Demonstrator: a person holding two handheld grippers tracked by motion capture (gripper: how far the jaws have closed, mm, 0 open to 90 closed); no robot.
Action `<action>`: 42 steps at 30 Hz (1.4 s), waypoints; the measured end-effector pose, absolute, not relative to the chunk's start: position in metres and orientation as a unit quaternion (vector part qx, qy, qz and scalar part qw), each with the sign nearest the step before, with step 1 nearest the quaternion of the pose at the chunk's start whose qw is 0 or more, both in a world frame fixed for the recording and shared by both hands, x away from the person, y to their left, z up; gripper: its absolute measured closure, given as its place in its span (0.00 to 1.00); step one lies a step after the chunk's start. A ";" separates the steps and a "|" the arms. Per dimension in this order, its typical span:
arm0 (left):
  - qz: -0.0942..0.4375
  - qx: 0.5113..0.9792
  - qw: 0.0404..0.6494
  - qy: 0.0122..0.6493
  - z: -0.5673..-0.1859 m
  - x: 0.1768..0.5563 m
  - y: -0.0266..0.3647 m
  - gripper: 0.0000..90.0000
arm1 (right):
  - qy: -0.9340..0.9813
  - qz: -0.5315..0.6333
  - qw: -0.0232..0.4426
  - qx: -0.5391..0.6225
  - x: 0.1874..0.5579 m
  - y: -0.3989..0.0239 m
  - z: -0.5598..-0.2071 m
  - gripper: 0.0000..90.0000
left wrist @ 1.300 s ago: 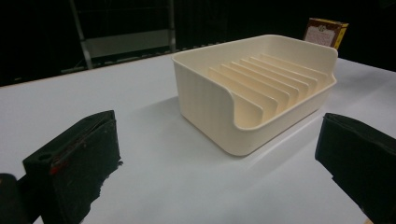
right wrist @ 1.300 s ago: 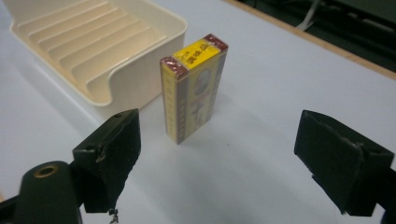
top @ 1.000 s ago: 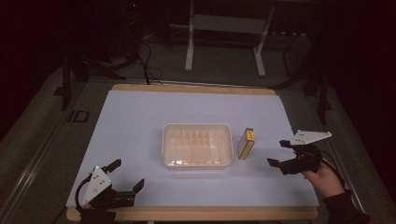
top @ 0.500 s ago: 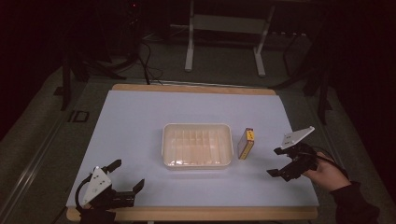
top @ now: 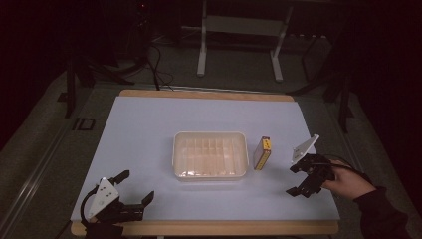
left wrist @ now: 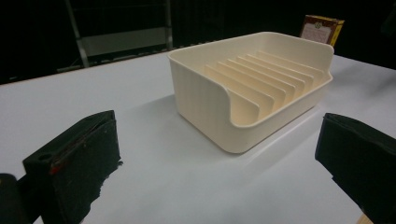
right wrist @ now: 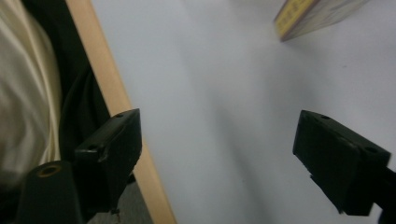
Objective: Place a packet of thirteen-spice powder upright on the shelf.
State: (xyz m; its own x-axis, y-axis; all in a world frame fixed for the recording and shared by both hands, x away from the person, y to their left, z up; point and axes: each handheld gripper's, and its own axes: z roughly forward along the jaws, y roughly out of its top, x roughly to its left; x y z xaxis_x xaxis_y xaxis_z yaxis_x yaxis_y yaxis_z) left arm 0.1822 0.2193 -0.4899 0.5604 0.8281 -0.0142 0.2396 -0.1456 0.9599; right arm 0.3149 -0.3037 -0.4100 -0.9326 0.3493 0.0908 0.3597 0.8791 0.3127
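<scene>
Nothing started yet — rack empty, box untouched.

Cream slotted tray (top: pixel 210 155) mid-table; small yellow box (top: pixel 262 153) stands just beside its right side. Left gripper (top: pixel 134 191) rests at near edge, jaws wide, empty. Right gripper (top: pixel 297 179), hand-held, wide, near box.

A dim lab: white-topped table (top: pixel 149 129), metal stand legs (top: pixel 201 45) and cables (top: pixel 159 59) on the floor.
</scene>
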 end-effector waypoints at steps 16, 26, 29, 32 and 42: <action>0.275 0.705 0.534 0.379 -0.490 0.182 0.219 0.00 | -0.988 -0.088 0.056 -0.115 0.307 -0.287 -0.415 0.18; 0.273 0.704 0.535 0.378 -0.490 0.182 0.220 0.00 | -0.991 -0.070 0.064 -0.091 0.305 -0.276 -0.416 0.15; 0.272 0.704 0.536 0.378 -0.490 0.182 0.220 0.00 | -0.992 -0.066 0.065 -0.086 0.305 -0.273 -0.416 0.15; 0.273 0.704 0.535 0.378 -0.490 0.182 0.220 0.00 | -0.991 -0.068 0.071 -0.087 0.305 -0.269 -0.415 0.15; 0.271 0.704 0.537 0.379 -0.490 0.182 0.220 0.00 | -0.993 -0.056 0.083 -0.058 0.303 -0.257 -0.417 0.15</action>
